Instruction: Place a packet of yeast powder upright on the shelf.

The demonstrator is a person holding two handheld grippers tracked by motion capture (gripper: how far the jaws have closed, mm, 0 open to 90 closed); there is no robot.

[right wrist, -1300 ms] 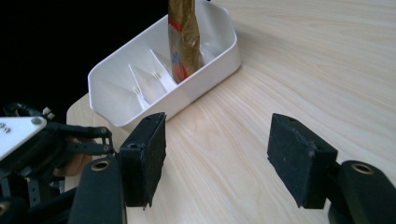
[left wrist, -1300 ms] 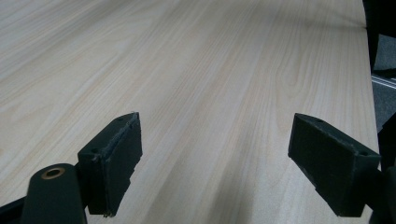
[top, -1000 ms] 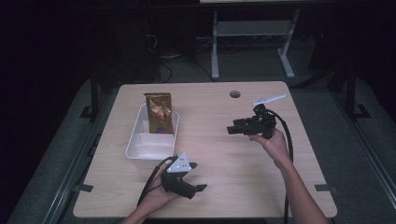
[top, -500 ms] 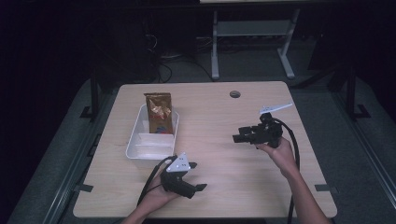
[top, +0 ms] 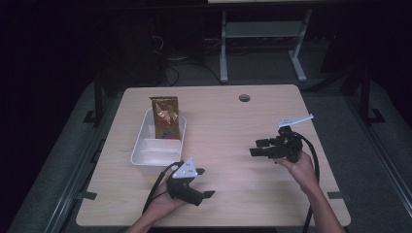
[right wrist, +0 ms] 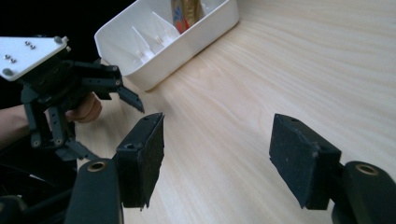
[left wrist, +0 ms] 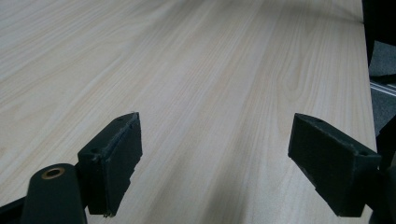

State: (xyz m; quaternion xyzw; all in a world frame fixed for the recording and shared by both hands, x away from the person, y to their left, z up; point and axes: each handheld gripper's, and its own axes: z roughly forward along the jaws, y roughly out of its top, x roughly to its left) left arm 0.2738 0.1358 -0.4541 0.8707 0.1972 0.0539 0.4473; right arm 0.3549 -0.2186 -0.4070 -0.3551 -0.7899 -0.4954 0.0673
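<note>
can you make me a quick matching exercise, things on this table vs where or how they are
Things:
1. gold bag
2. white bin
3. left tool
4. round hole

Places or states:
A. in the tabletop near the far edge
B. open, near the front edge, holding nothing
C. standing upright in the bin's far end
D. on the left half of the table

Pairs: 1-C, 2-D, 3-B, 4-A

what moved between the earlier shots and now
The right tool drew back from mid-table toward the person's near right side, jaws open and empty throughout. The left tool stayed put, open; the gold pouch still stands in the white tray.
</note>
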